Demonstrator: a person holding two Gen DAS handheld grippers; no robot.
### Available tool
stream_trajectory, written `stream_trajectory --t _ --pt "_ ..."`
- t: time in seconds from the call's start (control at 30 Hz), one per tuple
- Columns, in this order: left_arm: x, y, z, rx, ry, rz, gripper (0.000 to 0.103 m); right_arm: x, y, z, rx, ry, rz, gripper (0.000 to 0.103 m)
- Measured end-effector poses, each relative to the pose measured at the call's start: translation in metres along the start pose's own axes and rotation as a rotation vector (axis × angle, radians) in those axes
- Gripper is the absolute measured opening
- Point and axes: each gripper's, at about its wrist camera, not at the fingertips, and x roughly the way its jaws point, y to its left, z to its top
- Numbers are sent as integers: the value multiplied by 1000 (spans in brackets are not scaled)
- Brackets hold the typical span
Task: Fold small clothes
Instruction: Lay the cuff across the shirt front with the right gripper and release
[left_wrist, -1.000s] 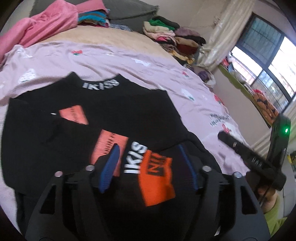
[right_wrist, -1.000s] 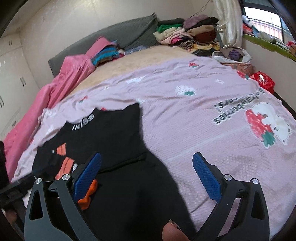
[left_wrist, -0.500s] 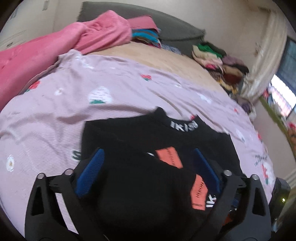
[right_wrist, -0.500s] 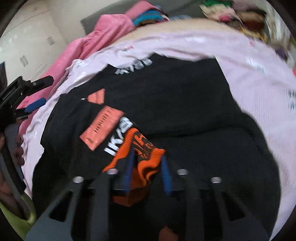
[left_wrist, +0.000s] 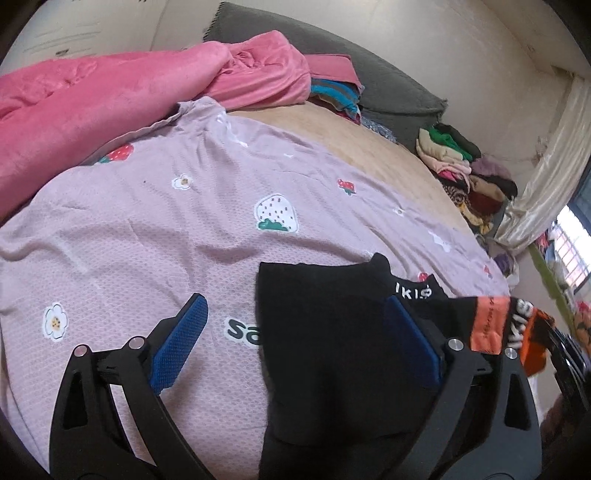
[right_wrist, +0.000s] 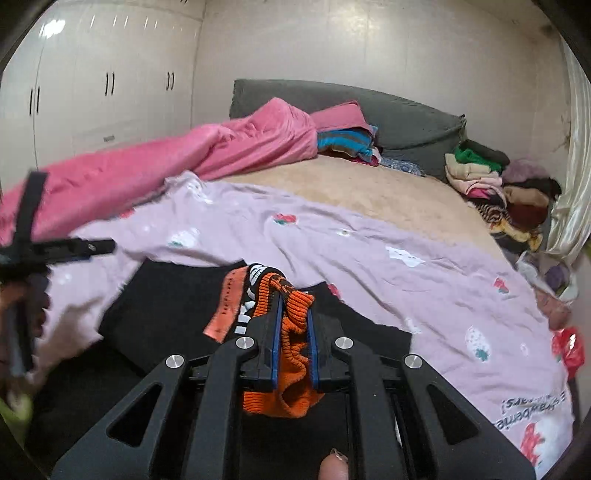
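Black sweater (right_wrist: 173, 317), lower centre on the bed (right_wrist: 424, 273): right gripper (right_wrist: 291, 332) pinching its orange cuff (right_wrist: 291, 369), evidently to fold the sleeve across; left gripper (left_wrist: 295, 339) spread, empty.

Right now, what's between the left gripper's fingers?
Left wrist view: the left gripper is open over the lilac sheet; between its fingers lie bare sheet and the black sweater's edge, ungripped.

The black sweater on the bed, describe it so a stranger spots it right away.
On the lilac strawberry-print bedspread, near its front edge, lies the black sweater. Unlike the pink blanket behind, it has white lettering and an orange cuff.
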Motion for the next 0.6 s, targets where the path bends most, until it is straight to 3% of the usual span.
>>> stream_trajectory --t 0.37,0.6 --pt "21 -48 -28 173 63 -22 90 42 -31 -46 124 147 -86 11" --pt "35 -70 -47 264 109 -21 90 48 -38 -58 159 187 -157 19"
